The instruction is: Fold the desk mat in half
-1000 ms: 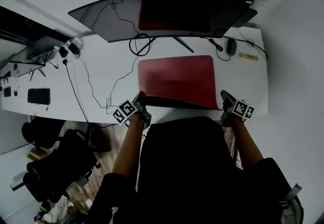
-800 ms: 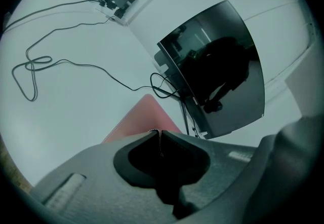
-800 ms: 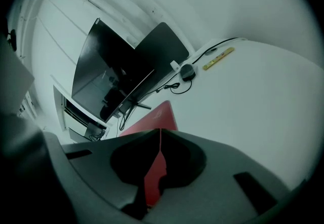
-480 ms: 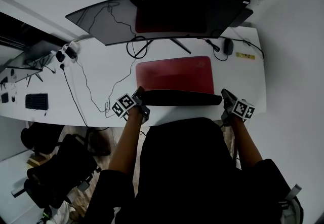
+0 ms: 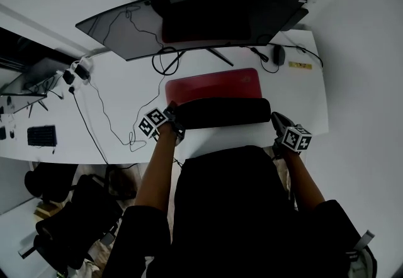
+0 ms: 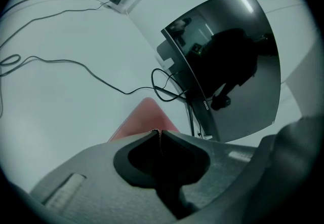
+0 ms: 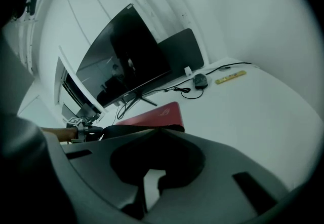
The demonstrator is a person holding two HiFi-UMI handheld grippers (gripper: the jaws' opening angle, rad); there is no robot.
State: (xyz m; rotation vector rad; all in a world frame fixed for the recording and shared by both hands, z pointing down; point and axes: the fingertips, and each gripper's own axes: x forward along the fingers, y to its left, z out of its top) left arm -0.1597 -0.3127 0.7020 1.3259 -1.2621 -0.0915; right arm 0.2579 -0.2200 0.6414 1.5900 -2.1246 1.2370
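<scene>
The desk mat is being held on the white bench, near edge raised and curled over so its black underside is showing. The left tool is being clamped shut on the near left corner and the right tool on the near right, likely so that the edge is being carried level. The red far half is being left bare for landing. Cables and the monitor are crowding the room just beyond its far edge.
</scene>
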